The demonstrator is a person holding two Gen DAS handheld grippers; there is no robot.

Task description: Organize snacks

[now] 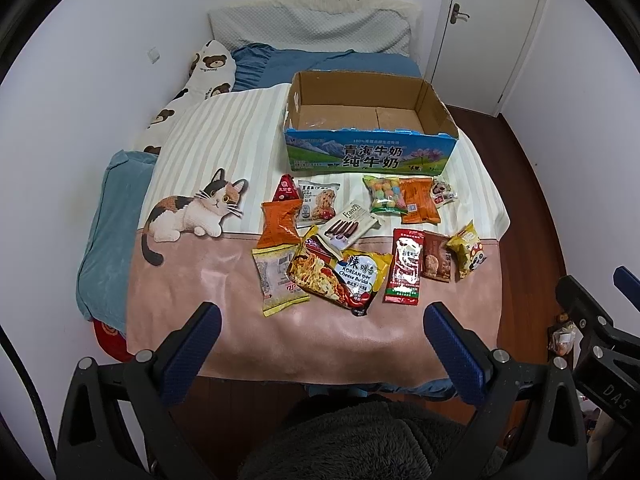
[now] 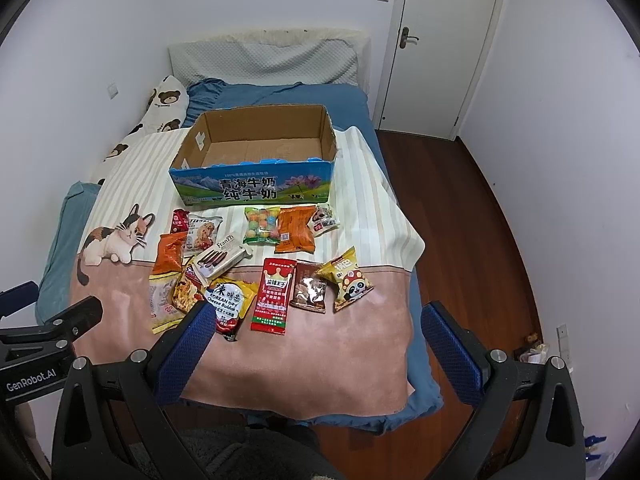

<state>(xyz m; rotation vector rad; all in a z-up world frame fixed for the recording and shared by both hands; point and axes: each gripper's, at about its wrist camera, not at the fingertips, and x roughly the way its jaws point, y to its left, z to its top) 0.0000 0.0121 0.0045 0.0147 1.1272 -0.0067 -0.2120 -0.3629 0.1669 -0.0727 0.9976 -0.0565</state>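
both tools wide open, holding nothing: left tool [image 1: 322, 318] & right tool [image 2: 318, 316] hang over the bed's [image 2: 352, 344] near edge. snacks [image 2: 272, 300] lie scattered on the blanket just in front of the empty box [image 2: 256, 160].

The cardboard box [image 1: 370, 136] has raw brown matt inner walls and a glossy printed paper front. Before it, the snack packets are shiny plastic film; the noodle pack [image 1: 340, 278] and red sachet [image 2: 273, 296] catch glare. Under the box, the blanket [image 1: 192, 272] looks like soft, velvety cloth. Right of the box, the floor [image 2: 472, 216] is polished dark wood. The fingertips [image 2: 448, 344] carry dimpled blue rubbery pads.
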